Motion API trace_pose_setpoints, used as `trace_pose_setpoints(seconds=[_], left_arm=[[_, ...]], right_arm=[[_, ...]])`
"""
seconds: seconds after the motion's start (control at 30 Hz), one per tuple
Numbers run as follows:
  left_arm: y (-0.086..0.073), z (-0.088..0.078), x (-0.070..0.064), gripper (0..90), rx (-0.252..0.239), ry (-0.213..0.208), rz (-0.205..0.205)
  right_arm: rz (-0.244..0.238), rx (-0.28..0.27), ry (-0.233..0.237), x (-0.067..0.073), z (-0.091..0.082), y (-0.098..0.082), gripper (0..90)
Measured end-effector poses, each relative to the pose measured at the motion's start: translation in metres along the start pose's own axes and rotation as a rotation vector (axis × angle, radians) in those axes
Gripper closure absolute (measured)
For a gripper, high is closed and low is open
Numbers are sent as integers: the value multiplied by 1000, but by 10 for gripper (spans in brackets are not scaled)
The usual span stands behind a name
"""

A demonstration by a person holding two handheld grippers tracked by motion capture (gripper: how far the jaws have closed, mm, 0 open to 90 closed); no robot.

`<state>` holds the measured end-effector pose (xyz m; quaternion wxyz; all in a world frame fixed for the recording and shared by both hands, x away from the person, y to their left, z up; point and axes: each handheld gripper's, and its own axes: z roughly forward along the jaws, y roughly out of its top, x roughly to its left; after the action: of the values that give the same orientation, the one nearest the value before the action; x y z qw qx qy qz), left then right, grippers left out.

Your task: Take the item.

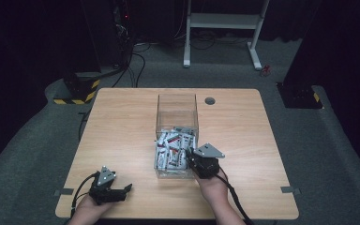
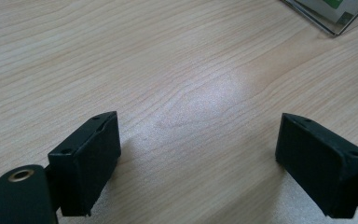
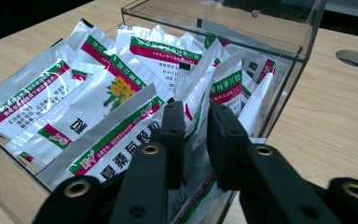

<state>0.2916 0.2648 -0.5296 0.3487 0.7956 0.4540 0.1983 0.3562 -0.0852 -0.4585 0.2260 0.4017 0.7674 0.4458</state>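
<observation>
On the near left of the one table (image 1: 122, 122) I have my left gripper (image 1: 122, 191), its two fingers (image 2: 86, 163) spread wide over bare wood, nothing between them. At the centre stands one clear box (image 1: 177, 105) holding a heap of silver sachets (image 3: 98, 100), more than ten, too overlapped for an exact count. At its near right corner my right gripper (image 3: 196, 133) has its two fingers (image 3: 175, 135) pinching one sachet edge (image 3: 196, 119).
</observation>
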Motion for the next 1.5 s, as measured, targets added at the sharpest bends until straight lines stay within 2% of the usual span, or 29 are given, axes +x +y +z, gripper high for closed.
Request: trace_pose_setpoints(seconds=[0.13, 0.23, 0.63, 1.03, 1.5], left_arm=[[0, 0, 0, 145, 0, 2, -2], [0, 0, 0, 147, -3, 8, -9], [-1, -1, 0, 148, -3, 19, -20], [-1, -1, 0, 148, -3, 18, -21], [-1, -1, 0, 147, -3, 15, -19]], right_arm=[[15, -20, 23, -2, 0, -4, 870], [-9, -21, 33, -1, 1, -3, 897], [-3, -55, 58, -2, -3, -6, 900], [26, -96, 72, -4, -13, -5, 900], [24, -159, 89, -6, -21, -3, 899]])
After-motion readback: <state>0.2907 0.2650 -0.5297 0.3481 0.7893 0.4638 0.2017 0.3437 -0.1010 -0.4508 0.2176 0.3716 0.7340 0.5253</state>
